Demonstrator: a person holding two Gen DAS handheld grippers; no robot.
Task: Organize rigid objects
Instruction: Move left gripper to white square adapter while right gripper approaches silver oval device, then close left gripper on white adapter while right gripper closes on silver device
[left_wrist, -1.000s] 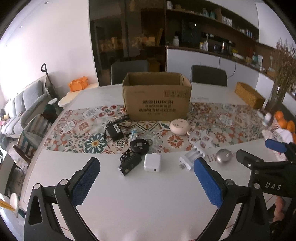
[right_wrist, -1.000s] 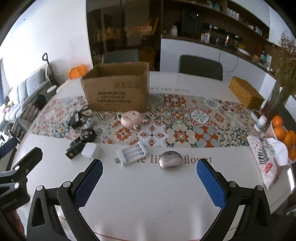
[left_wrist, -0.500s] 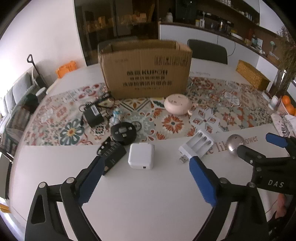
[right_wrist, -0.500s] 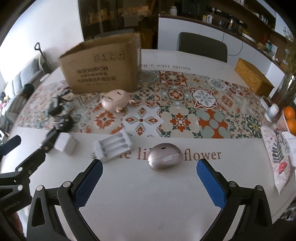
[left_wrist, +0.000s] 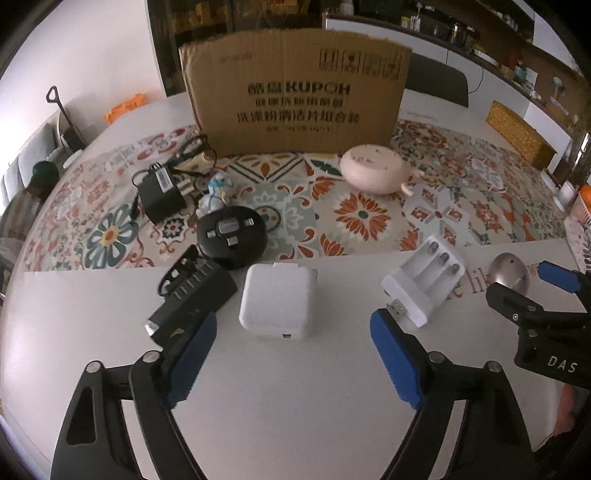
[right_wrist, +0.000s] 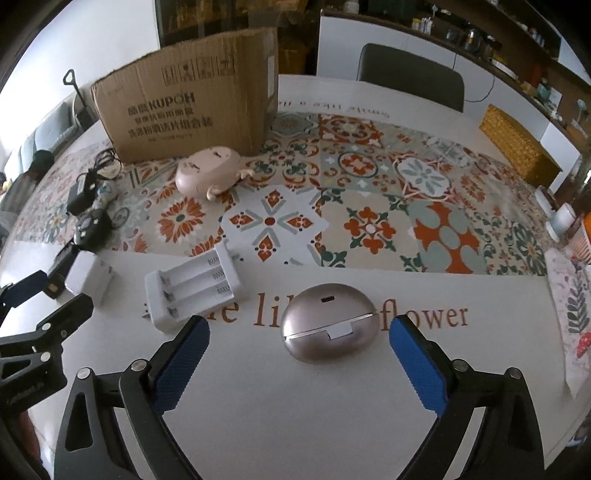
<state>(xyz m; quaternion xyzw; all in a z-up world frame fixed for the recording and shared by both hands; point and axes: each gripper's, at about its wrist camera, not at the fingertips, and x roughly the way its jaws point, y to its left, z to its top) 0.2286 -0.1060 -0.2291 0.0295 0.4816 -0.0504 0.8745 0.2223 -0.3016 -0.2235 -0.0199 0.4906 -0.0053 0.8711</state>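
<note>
Left tool (left_wrist: 291, 343) closing — white charger (left_wrist: 277, 300) between, untouched.

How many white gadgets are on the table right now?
2. The white charger lies between the left gripper's closing fingers, untouched. The white battery holder sits to its right, beside the silver case. Others may be hidden inside the box.

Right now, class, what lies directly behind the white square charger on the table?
Behind the white square charger sits a round black adapter on the patterned runner. The cardboard box stands farther back; its inside is hidden.
</note>
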